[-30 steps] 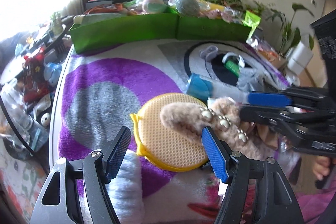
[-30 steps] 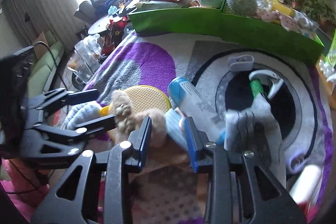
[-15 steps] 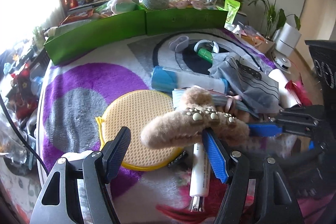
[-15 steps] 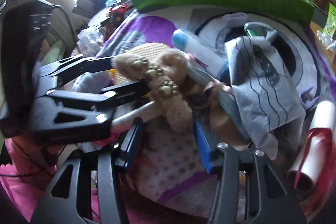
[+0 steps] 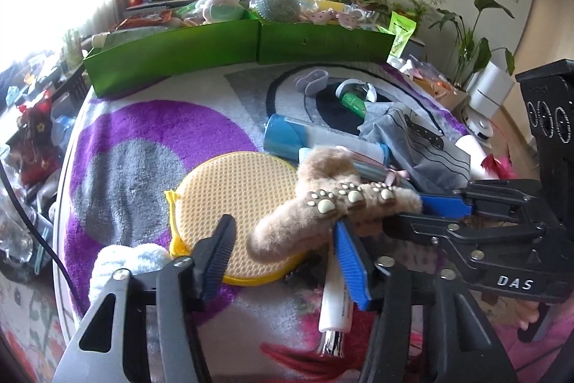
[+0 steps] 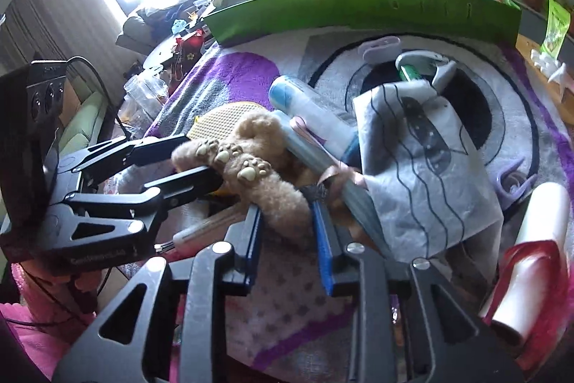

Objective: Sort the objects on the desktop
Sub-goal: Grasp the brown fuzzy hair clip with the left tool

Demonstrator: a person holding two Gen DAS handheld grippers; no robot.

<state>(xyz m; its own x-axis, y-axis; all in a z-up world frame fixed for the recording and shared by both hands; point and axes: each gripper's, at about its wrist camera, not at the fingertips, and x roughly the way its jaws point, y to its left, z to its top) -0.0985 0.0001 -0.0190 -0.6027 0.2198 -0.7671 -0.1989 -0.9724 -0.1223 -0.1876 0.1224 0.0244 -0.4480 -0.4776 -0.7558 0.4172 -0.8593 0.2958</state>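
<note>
Right gripper is up off the rug with the fluffy tan hair claw studded with cream paw-print beads pinched by one end between its blue pads — a second ago that claw lay down among the clutter, now it rides in the air above the round yellow mesh pad. That reads as the pick being made, with the carry to a bin next. The left gripper hangs spread wide just under the claw's free end, gripping nothing; whether its right pad brushes the fur I can't tell. Below, a white tube with a silver cap has come into sight on the purple, grey and white shag rug, where the claw sat. Just behind, a blue-capped white cylinder and a grey wave-printed cloth pile together; the cloth hides most of a green-and-white item. A white roll in red wrapping is cut by the right edge. At the back, two green cardboard bins stand brimming; their contents blur together, and the window glare washes out the left side.
</note>
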